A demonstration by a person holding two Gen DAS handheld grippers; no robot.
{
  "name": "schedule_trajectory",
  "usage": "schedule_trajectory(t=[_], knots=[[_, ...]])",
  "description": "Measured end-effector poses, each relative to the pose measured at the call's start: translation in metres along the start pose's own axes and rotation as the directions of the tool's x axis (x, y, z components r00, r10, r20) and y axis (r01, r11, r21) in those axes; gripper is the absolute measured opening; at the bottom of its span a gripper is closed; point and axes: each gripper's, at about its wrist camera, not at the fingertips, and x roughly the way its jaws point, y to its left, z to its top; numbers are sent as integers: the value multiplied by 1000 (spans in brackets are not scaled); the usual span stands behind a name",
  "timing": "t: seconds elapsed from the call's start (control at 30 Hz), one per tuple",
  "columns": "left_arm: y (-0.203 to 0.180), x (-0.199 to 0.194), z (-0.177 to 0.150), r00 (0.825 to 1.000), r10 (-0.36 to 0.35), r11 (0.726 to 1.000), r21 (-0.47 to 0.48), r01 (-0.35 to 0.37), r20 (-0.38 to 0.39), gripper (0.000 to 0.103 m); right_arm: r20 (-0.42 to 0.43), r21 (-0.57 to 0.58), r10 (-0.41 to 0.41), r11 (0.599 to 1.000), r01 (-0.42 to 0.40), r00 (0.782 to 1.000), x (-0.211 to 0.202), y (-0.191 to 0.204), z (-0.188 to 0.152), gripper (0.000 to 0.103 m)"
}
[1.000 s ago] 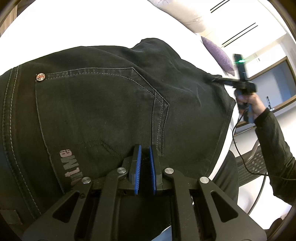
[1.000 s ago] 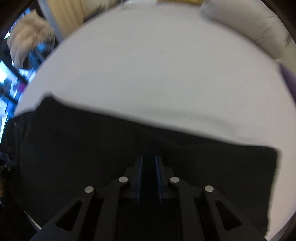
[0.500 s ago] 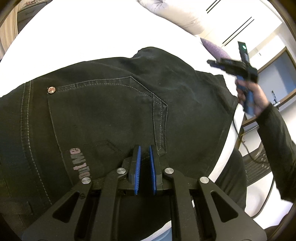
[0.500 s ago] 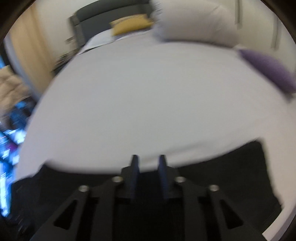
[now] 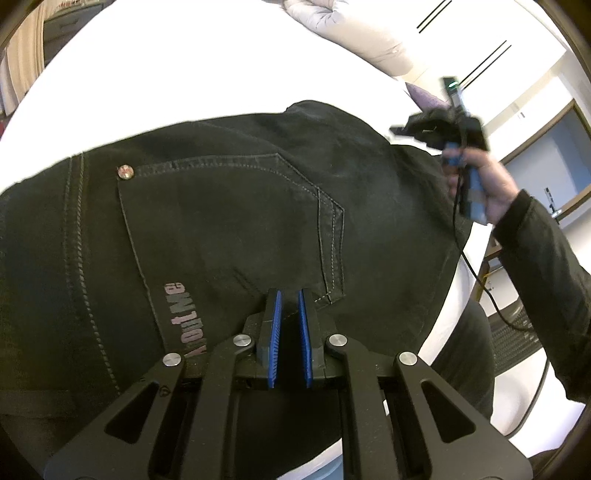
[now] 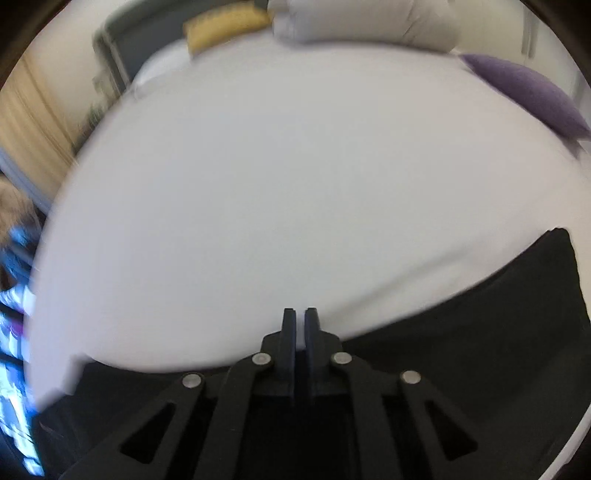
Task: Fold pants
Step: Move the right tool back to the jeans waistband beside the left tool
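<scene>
Black pants [image 5: 229, 221] lie spread on the white bed [image 5: 184, 66], back pocket up, with a metal rivet [image 5: 124, 171] and a pale logo. My left gripper [image 5: 290, 299] points down at the pocket's lower corner, its blue pads shut with a pinch of the fabric between them. My right gripper [image 5: 397, 130] hangs in the air above the far right edge of the pants, held by a hand [image 5: 491, 184]. In the blurred right wrist view the right gripper [image 6: 300, 314] is closing with nothing between its fingers, over white sheet, with the pants [image 6: 480, 339] below and to the right.
A white pillow [image 6: 362, 22], a purple cushion [image 6: 528, 92] and a yellow pillow [image 6: 221, 26] lie at the head of the bed. A dark sleeve [image 5: 543, 266], a cable and a mesh chair [image 5: 513, 339] are off the bed's right edge.
The right gripper let go of the pants' far edge, lifted off it, rolled, opened briefly and came together again. The left gripper stayed on the pocket corner and tilted slightly.
</scene>
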Motion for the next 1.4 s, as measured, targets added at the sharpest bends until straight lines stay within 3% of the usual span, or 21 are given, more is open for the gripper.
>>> schedule_trajectory(t=[0.07, 0.13, 0.17, 0.2, 0.27, 0.3, 0.37, 0.47, 0.5, 0.53, 0.57, 0.63, 0.77, 0.83, 0.87, 0.93, 1.0, 1.07, 1.23, 1.37, 1.4], knots=[[-2, -4, -1, 1000, -16, 1000, 2, 16, 15, 9, -22, -14, 218, 976, -218, 976, -16, 22, -7, 10], [-2, -3, 0, 1000, -21, 1000, 7, 21, 15, 9, -148, -72, 371, 921, -384, 917, -12, 55, -24, 10], [-1, -2, 1, 1000, -20, 1000, 7, 19, 10, 9, -228, -115, 420, 884, -453, 878, -6, 79, -38, 10], [-2, -1, 2, 1000, -22, 1000, 5, 22, 10, 9, -275, -128, 439, 865, -486, 855, 2, 86, -50, 10], [-3, -2, 2, 1000, -23, 1000, 7, 23, 14, 9, -358, -121, 425, 862, -493, 831, 23, 105, -77, 10], [-4, -1, 2, 1000, -17, 1000, 12, 17, 9, 9, -369, -104, 380, 890, -444, 848, 44, 106, -79, 0], [-1, 8, -1, 999, -13, 1000, 8, 13, -36, 9, -310, 11, 429, 894, -448, 849, 78, 92, -51, 0], [8, 10, -4, 998, -50, 997, -54, 48, -31, 9, -148, 164, 381, 919, -357, 913, 77, 74, -50, 0], [8, 9, -4, 998, -51, 997, -58, 49, -32, 9, -84, 191, 308, 939, -288, 948, 59, 65, -56, 11], [6, 7, -2, 999, -35, 998, -50, 34, -32, 9, -48, 200, 291, 940, -276, 956, 43, 56, -58, 16], [5, 4, 0, 999, -19, 999, -38, 18, -29, 9, -17, 202, 320, 929, -310, 947, 32, 54, -56, 23], [-2, -5, 9, 999, -43, 999, -20, 43, -1, 9, 13, 181, 378, 909, -374, 926, 10, 46, -64, 28], [-25, 13, 60, 993, -114, 993, 39, 113, 30, 9, -103, 182, 474, 873, -452, 875, -9, 25, -109, 34], [-42, 34, 82, 988, -155, 984, 96, 152, 25, 9, -161, 191, 467, 879, -437, 869, 2, 29, -127, 34], [-54, 56, 97, 980, -201, 973, 118, 199, 3, 9, -144, 215, 486, 866, -452, 862, 5, 21, -138, 26], [-63, 88, 110, 978, -207, 970, 125, 210, -34, 9, -100, 302, 524, 826, -476, 846, 5, -13, -134, 12], [-63, 125, 113, 984, -141, 982, 110, 153, -107, 9, -66, 375, 503, 813, -445, 862, 4, -44, -129, 0], [-55, 133, 108, 983, -147, 983, 92, 157, -110, 9, -17, 401, 468, 813, -423, 883, -1, -78, -118, 0], [-32, 114, 92, 986, -146, 986, 71, 152, -86, 9, 84, 475, 369, 802, -362, 926, -9, -150, -93, 0], [-11, 94, 70, 986, -155, 987, 20, 157, -66, 9, 167, 534, 253, 789, -303, 953, -26, -200, -80, 0], [-7, 87, 62, 986, -158, 987, 13, 159, -55, 9, 183, 550, 189, 794, -260, 965, -34, -213, -77, 0]])
